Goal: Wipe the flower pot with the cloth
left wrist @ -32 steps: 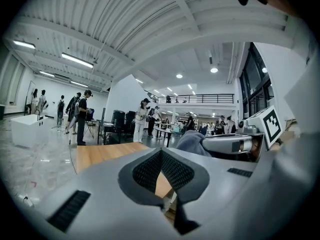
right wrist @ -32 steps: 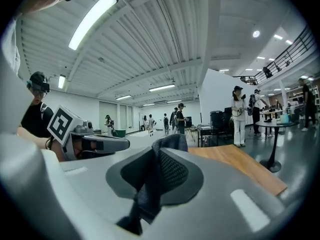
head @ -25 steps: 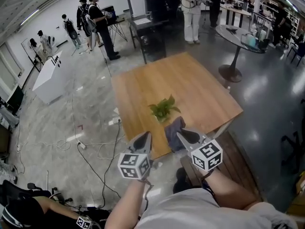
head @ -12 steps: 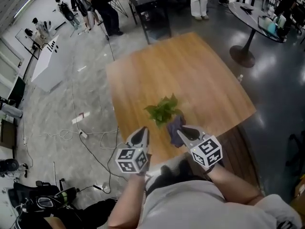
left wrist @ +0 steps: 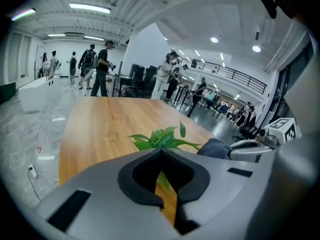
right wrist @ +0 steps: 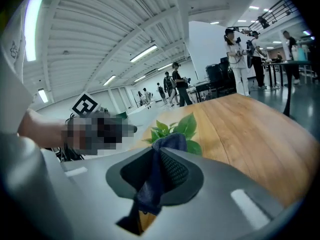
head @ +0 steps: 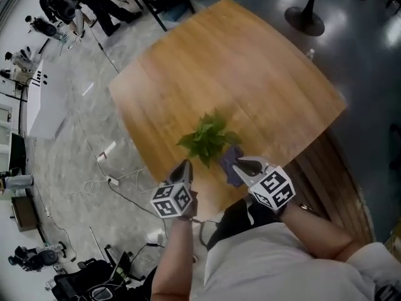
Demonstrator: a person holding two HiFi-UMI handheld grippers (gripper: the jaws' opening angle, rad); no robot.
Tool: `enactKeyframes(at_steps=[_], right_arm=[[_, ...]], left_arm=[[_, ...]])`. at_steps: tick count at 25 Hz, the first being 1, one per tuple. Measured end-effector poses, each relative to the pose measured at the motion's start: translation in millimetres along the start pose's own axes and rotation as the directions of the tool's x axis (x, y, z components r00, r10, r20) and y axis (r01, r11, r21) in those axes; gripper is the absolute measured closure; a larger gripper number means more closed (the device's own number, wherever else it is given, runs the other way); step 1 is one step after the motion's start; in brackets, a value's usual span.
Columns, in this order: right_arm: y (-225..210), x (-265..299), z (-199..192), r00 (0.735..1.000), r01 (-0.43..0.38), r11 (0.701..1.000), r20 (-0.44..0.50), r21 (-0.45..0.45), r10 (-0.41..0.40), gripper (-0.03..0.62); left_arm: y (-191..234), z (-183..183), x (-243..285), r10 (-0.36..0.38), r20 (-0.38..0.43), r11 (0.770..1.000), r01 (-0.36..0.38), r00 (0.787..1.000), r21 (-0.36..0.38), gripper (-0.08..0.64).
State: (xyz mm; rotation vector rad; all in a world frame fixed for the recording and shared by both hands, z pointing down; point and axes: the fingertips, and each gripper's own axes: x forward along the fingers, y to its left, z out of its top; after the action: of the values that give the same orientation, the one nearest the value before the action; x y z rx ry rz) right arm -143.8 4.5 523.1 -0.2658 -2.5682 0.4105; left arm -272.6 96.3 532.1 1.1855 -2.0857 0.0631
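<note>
From the head view, looked steeply down on a wooden table (head: pixel 250 61) standing on a pale marbled floor (head: pixel 75 124) with cables (head: pixel 119 190) trailing across it. Found a leafy plant (head: pixel 207 137) toward the table's near edge, its leaves spread wide enough to hide the flower pot beneath. Saw a dark blue-grey cloth (head: pixel 230 165) just beside the plant on its right, bunched at the tip of the right gripper (head: pixel 241 165). Placed the left gripper (head: pixel 183 168) close to the leaves on the plant's left, and could not tell from there whether it touched them. From the left gripper view, found that gripper's jaws closed tip to tip with nothing pinched between them, only a green leaf and a strip of table showing through the hollow behind the tips. Saw the plant straight ahead, the cloth and the right gripper off to its right, and people (left wrist: pixel 100 69) standing well beyond the table's far end. From the right gripper view, found the jaws clamped on the cloth, which filled the hollow, hung down below it and poked up past the tips in front of the leaves. Could not make out the flower pot here either.
</note>
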Motion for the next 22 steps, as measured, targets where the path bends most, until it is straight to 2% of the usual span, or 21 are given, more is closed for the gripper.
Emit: enactKeyframes(at_steps=[7, 13, 17, 22], right_arm=[[-51.1, 44.2, -30.4, 0.999, 0.048, 0.986, -0.023, 0.159, -0.045, 0.548], [-90.2, 92.7, -52.6, 1.0, 0.018, 0.94, 0.013, 0.341, -0.024, 0.548], [-105.1, 121.9, -74.0, 0.999, -0.003, 0.89, 0.043, 0.456, -0.019, 0.548], [-111.1, 147.2, -94.4, 0.999, -0.017, 0.866, 0.034, 0.5, 0.0, 0.548]], left_arm=[[25.1, -6.4, 80.9, -0.026, -0.167, 0.995, 0.041, 0.986, 0.09, 0.554], [36.0, -19.2, 124.6, -0.055, -0.274, 0.987, 0.093, 0.96, 0.129, 0.554], [30.4, -34.7, 138.4, -0.1, -0.333, 0.979, 0.152, 0.938, 0.135, 0.554], [22.7, -43.0, 147.6, -0.113, -0.351, 0.971, 0.178, 0.93, 0.16, 0.554]])
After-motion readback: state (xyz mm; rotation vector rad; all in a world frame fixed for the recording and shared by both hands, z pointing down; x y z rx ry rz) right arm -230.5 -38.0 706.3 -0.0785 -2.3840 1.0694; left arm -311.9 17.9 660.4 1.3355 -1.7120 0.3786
